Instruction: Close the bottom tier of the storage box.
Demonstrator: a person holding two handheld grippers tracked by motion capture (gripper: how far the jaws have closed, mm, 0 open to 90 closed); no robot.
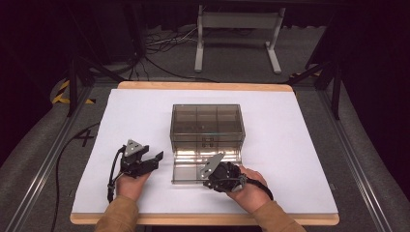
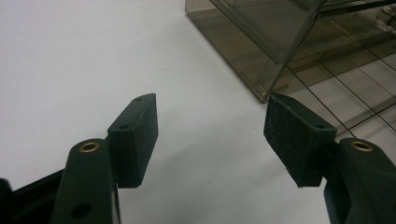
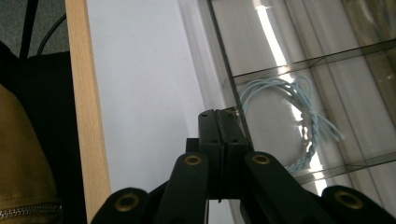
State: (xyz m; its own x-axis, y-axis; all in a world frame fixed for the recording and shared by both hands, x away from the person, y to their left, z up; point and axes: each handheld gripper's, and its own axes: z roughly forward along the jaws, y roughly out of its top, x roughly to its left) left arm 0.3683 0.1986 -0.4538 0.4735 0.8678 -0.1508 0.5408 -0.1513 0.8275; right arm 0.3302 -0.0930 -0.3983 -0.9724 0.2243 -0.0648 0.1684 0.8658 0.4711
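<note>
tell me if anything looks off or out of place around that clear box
Nothing looks spilled or broken. The smoky clear organiser box sits square on the white table, its bottom drawer pulled out toward the person. A pale blue cord lies loosely coiled in one drawer compartment, a little untidy. The right gripper is shut at the drawer's edge.

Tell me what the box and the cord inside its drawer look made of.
Box: smoky clear plastic, probably acrylic; glossy, you see dividers through it. Cord: pale blue twisted thread or string, matte, loose ends frayed. Right gripper is shut on the drawer's front edge.
</note>
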